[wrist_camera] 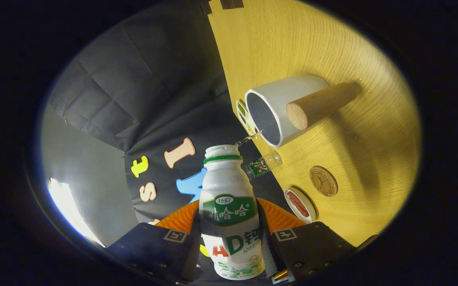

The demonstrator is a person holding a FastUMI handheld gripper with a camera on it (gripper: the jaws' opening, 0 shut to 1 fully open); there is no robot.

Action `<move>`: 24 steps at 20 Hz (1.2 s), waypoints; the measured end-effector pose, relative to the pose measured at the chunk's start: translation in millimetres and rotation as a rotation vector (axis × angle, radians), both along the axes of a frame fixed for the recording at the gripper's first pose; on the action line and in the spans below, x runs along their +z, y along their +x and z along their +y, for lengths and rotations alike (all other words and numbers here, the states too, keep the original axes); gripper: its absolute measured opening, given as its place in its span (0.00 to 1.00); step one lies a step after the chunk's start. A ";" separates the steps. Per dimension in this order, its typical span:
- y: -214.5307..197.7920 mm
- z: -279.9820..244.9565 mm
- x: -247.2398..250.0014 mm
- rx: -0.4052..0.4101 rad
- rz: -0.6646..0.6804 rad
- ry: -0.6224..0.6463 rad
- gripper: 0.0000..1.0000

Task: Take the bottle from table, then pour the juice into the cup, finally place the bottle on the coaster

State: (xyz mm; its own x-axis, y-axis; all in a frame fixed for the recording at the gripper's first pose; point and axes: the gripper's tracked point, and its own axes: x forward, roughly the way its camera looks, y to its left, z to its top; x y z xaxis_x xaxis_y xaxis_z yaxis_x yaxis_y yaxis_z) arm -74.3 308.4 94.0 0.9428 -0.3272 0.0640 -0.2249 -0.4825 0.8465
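A white plastic bottle with a green band at its open neck sits between my fingers, and my gripper is shut on its body. The whole scene is rolled sideways, so the bottle is tipped toward the wooden table. A thin streak of liquid leaves the bottle's mouth toward the white cup, which has a dark inside and a wooden handle. The cup's opening is just beyond the bottle's mouth. A round cork coaster lies on the table near the cup, closer to my fingers.
A small clear bottle stands near the table's edge between the cup and my fingers. A small white dish with something red in it sits next to the coaster. A card lies by the cup's rim. The booth's black cloth hangs behind.
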 end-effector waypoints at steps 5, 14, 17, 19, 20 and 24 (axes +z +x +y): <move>-2.5 -2.5 -1.7 -0.012 0.003 0.030 0.64; -5.8 -9.4 -7.2 -0.029 0.025 0.095 0.64; -6.4 -10.0 -7.9 -0.033 0.032 0.113 0.64; -8.8 -12.4 -8.8 -0.036 0.032 0.126 0.64; -7.9 -12.6 -6.5 -0.037 0.031 0.133 0.64; -5.2 -17.1 -2.7 -0.042 0.029 0.148 0.64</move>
State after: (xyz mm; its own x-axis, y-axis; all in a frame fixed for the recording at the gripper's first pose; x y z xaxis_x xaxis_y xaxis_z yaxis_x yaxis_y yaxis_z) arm -79.5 291.3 91.3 0.9289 -0.3701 -0.0147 -0.2241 -0.5932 0.7733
